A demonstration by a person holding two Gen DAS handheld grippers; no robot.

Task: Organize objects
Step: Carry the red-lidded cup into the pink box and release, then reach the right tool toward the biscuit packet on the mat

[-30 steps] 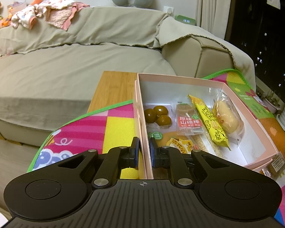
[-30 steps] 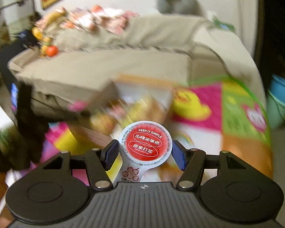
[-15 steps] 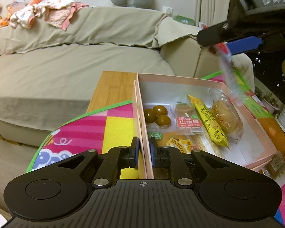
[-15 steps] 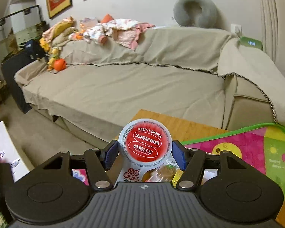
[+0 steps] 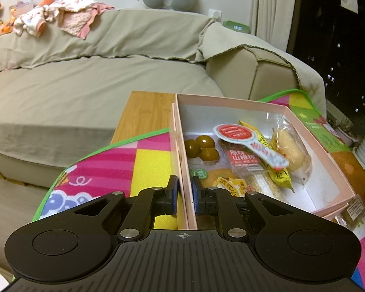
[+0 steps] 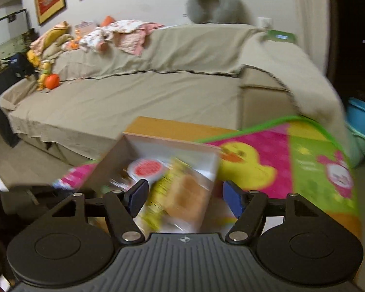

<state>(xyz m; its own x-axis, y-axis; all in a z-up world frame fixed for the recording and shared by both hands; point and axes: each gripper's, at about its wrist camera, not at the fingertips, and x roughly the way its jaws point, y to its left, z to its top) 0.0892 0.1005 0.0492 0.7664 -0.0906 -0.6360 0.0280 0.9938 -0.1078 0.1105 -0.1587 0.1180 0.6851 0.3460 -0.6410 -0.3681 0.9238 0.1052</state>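
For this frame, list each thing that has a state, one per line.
left tool: shut on the pink box's side wall
right tool: open, holding nothing
pink box: open, no lid on it
red-lidded snack: lying in the box on other snacks
bun: wrapped, in the box

Pink box [image 5: 233, 105] far end and right strip bare, open from above; snacks [image 5: 250, 155] crowd its near-left; sofa [image 5: 85, 85] behind
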